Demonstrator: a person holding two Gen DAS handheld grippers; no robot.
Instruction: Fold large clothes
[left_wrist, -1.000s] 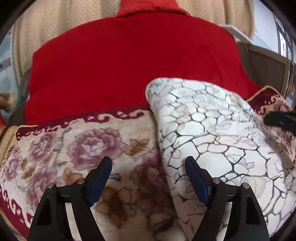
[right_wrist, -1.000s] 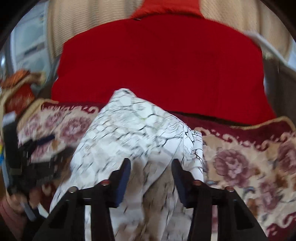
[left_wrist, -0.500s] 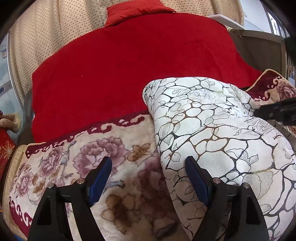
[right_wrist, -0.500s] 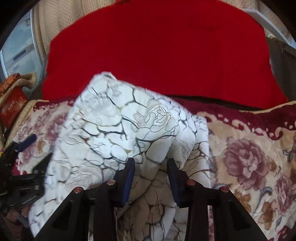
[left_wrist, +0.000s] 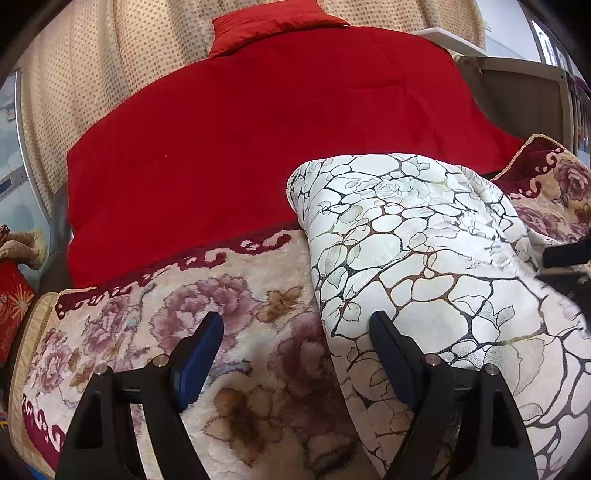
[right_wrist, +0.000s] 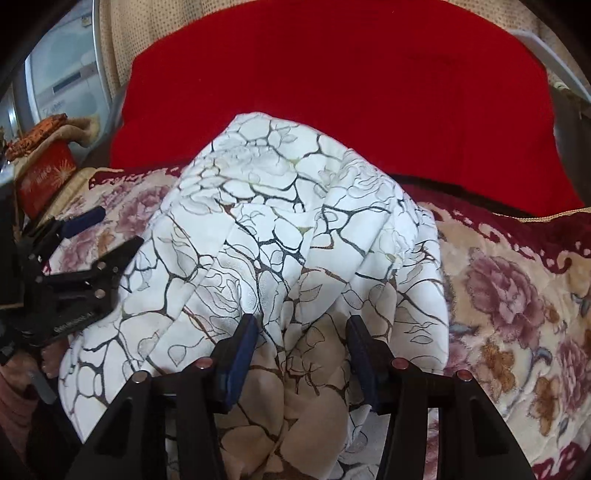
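While the white garment (right_wrist: 295, 236) with its black and gold crackle print lies bunched in a thick bundle on the flowered blanket (left_wrist: 207, 332), we judge the folding to be partly done at best. At least one fold seems to be in: in the left wrist view the garment (left_wrist: 424, 266) shows a rounded, doubled edge along its left side, just in front of the red quilt (left_wrist: 266, 140). In the right wrist view, though, the cloth is rumpled, with loose pleats running down toward us and a shaded underside showing near the bottom, so it is not yet a flat, squared stack.

Our right gripper (right_wrist: 301, 347) has its jaws partly spread, with folds of the garment sitting between them; whether the pads (right_wrist: 240, 347) truly pinch the cloth we cannot tell, since a clear gap shows between them. Our left gripper (left_wrist: 295, 354) stands wide apart and holds nothing: its left finger is over the blanket, its right finger at the garment's left edge. The right wrist view shows it (right_wrist: 77, 258) beside the bundle's left side.

What is left, as we read it, is to smooth the wrinkled layers, bring the loose near end over, and tidy the edges.
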